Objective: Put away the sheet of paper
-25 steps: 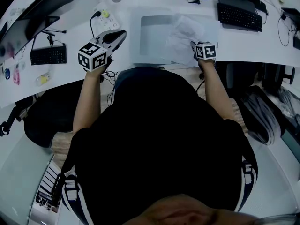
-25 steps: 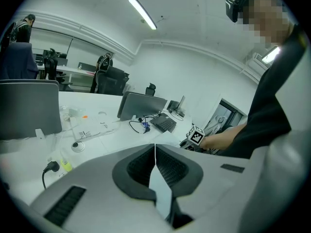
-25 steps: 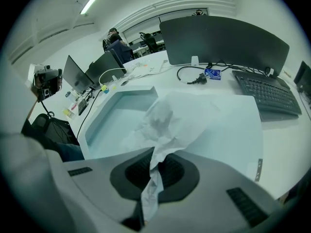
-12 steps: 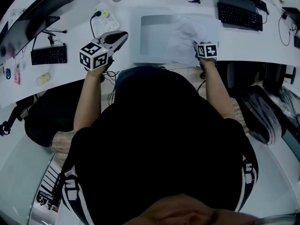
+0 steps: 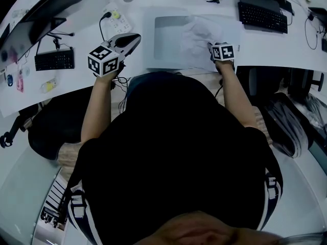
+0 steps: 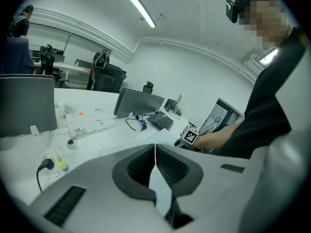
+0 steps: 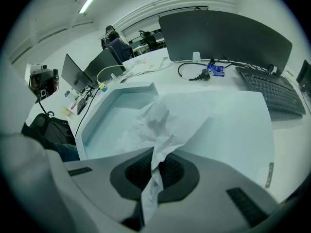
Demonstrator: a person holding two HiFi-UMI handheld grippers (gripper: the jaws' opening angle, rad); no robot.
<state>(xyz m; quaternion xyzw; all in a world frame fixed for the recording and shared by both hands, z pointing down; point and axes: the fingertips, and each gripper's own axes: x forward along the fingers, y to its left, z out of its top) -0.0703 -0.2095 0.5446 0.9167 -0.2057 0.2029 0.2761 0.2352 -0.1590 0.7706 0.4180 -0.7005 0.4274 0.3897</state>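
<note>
Paper (image 5: 198,34), white and badly crumpled, lies heaped over the right-hand part of a shallow pale tray (image 5: 166,40) on the white tabletop (image 5: 265,47), with its near corner drawn up off the tray's right edge. That corner is caught in the right gripper (image 5: 213,47). The right gripper view shows it plainly: the jaws are clamped on a twisted tail of the sheet, and the paper fans out from the pads (image 7: 167,171) into the tray beyond. The right gripper tips steeply down at the tray's near right corner, its marker cube (image 5: 223,51) facing up.

The left gripper (image 5: 132,38) hangs just off the tray's left side, clear of the tabletop and angled only gently downward. Its jaws are closed together — in its own view they meet along a thin line, with a smooth pale sliver lower down between them that I cannot identify. From there the right gripper's cube shows across the tray, next to the person's forearm (image 6: 221,136).

Beyond the tray's left corner sits a white power strip (image 5: 116,18) with a black plug in it. Well off to the tray's left lies a small dark keyboard (image 5: 53,60); a larger black keyboard (image 5: 260,15) lies beyond the tray to its right. Behind the tray stands a dark monitor (image 7: 228,33), with a cable ending in a blue tag (image 7: 214,71) at its foot.

The person (image 5: 173,152), in dark clothes, leans over the near side of the tray.
</note>
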